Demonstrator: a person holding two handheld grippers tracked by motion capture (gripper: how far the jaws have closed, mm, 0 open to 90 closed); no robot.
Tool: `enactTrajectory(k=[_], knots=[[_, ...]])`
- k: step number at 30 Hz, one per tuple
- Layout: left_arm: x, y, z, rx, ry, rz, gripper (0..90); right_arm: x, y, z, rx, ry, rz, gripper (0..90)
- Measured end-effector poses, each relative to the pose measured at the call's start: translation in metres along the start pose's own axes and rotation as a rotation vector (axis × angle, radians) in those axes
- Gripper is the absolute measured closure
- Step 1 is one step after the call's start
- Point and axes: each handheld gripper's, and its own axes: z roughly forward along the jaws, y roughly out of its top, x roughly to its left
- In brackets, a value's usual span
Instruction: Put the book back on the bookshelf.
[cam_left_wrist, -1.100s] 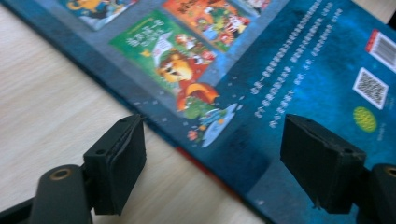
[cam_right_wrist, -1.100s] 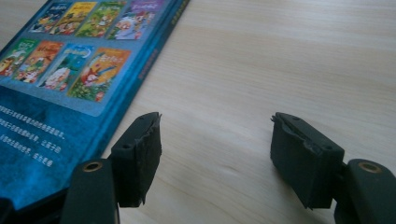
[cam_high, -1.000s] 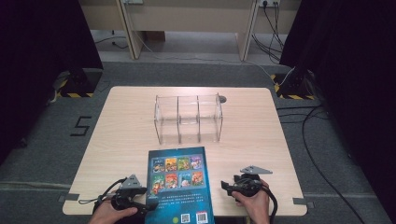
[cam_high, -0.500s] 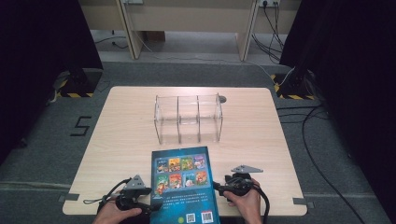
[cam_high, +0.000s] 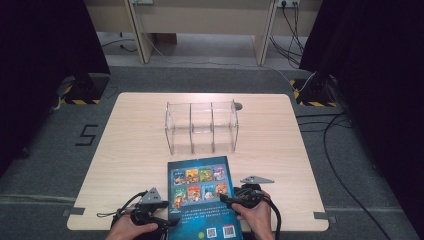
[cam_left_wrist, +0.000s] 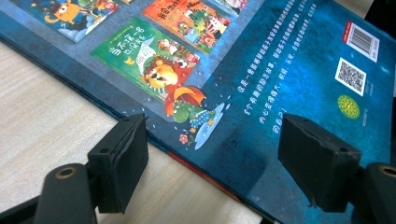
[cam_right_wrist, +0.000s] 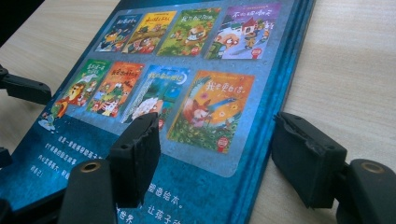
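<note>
A blue picture book lies flat, back cover up, at the table's near edge, overhanging it slightly. My left gripper is at the book's left edge. In the left gripper view it stands open, one jaw over the bare wood and the other over the book. My right gripper is at the book's right edge. It is also open, straddling the edge of the book: left jaw above the cover, right jaw above the table. Neither holds anything.
A clear acrylic organiser with three upright compartments stands in the middle of the wooden table, beyond the book. A small dark round spot lies behind it. Cables run over the grey floor at the right.
Both hands have moved inward, and each gripper has come from beside the book to its side edge. The organiser has not moved.
</note>
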Motion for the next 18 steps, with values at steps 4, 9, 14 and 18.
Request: enactTrajectory(k=[4,9,14,18], knots=[[0.000,0.000,0.000,-0.008,-0.007,-0.010,23.5,-0.005,-0.003,-0.001,-0.044,0.030,0.105,35.3],[0.000,0.001,0.001,-0.005,-0.009,-0.012,22.8,-0.007,-0.005,-0.002,-0.064,0.047,0.152,35.3],[0.001,0.001,0.001,-0.007,-0.016,-0.022,22.7,-0.009,-0.007,-0.003,-0.082,0.068,0.207,35.8],[0.000,0.001,0.001,-0.014,-0.008,-0.023,23.0,-0.014,-0.010,-0.005,-0.107,0.099,0.302,39.0]])
